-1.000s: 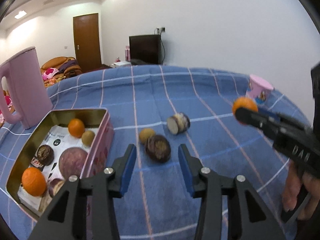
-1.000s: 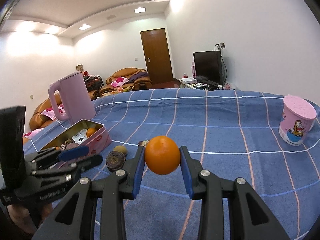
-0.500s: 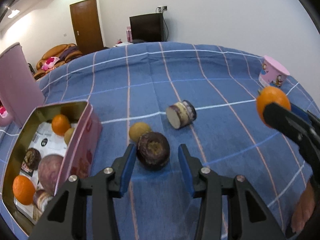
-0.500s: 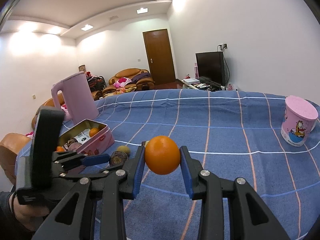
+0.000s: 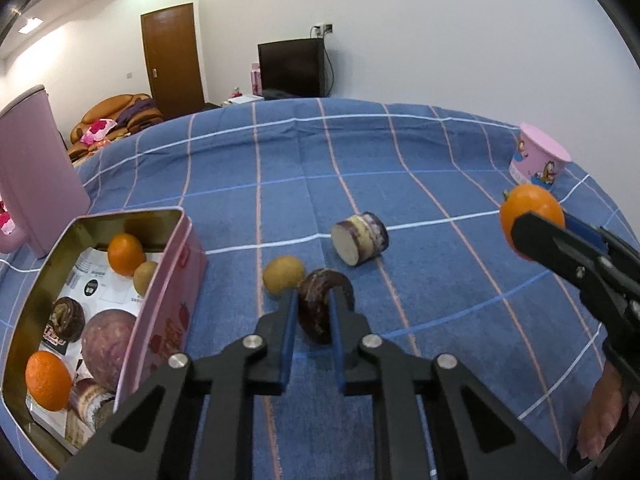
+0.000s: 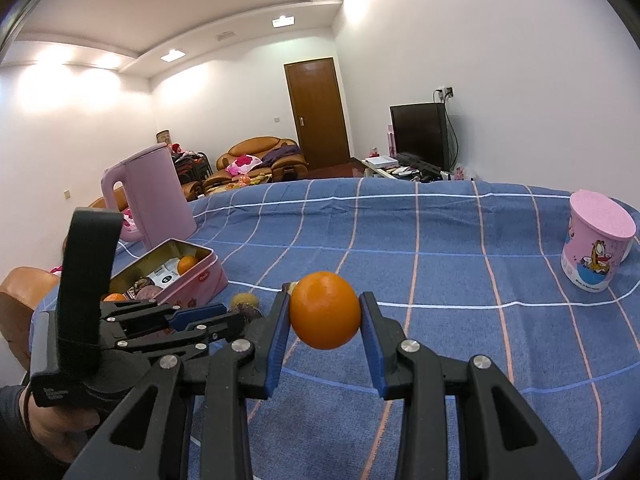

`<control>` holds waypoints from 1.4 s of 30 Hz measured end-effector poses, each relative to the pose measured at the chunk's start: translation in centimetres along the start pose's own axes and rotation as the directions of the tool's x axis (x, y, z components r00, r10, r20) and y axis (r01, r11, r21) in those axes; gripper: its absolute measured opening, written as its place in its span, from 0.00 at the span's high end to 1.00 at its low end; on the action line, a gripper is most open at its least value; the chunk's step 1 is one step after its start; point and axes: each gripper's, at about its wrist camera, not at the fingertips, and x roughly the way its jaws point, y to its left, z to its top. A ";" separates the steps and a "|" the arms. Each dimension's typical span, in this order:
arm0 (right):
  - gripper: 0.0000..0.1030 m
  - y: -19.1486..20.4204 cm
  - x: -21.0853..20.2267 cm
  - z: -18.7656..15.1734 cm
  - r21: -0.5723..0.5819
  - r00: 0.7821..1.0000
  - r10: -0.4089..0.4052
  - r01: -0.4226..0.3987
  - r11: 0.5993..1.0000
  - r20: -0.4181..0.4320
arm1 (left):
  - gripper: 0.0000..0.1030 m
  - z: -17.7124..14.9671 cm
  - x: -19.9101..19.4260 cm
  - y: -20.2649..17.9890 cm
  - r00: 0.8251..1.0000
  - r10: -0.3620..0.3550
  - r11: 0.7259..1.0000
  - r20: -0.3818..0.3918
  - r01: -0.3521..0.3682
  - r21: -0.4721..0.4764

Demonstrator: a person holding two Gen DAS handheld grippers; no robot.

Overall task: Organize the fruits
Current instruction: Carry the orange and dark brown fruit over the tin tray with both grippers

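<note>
My left gripper (image 5: 313, 312) is shut on a dark purple-brown fruit (image 5: 320, 307) on the blue checked cloth (image 5: 400, 168). A small yellow-brown fruit (image 5: 283, 274) lies just left of it and a cut purple piece (image 5: 360, 238) lies beyond. My right gripper (image 6: 325, 312) is shut on an orange (image 6: 325, 310) held above the cloth; the orange also shows in the left wrist view (image 5: 530, 208). A pink tin (image 5: 168, 280) at the left holds several fruits, among them an orange (image 5: 125, 253). The tin (image 6: 200, 280) also shows in the right wrist view.
A pink kettle (image 6: 150, 196) stands behind the tin. A pink cartoon cup (image 6: 596, 240) stands at the far right of the cloth. A sofa, a door and a television lie beyond the table.
My left gripper has moved forward and closed on the dark fruit, which earlier lay between its open fingers. The right gripper still holds the orange and has barely moved.
</note>
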 end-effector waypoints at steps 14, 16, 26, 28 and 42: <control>0.65 -0.2 -0.1 0.0 0.002 1.000 0.002 -0.002 1.000 -0.001 | 0.64 0.6 2.4 -0.6 0.996 0.006 1.000 -0.091 -0.005 0.010; 0.65 -0.2 -0.2 0.0 0.003 1.000 0.003 -0.003 1.000 0.000 | 0.65 0.6 2.4 -0.6 0.996 0.007 1.000 -0.085 -0.006 0.007; 0.65 0.1 -0.5 0.0 -0.010 1.000 0.001 -0.001 1.000 0.018 | 0.65 -0.2 -1.4 -1.5 0.996 0.005 0.999 0.084 -0.008 0.039; 0.65 0.1 -0.6 0.0 -0.014 1.000 0.001 -0.001 1.000 0.024 | 0.65 -0.2 -1.8 -1.6 0.994 0.014 0.999 0.105 -0.018 0.045; 0.65 1.2 -1.0 -0.2 -0.061 0.999 0.004 -0.001 0.998 0.047 | 0.65 -0.8 -3.9 -1.0 0.982 0.037 0.998 0.188 -0.046 0.044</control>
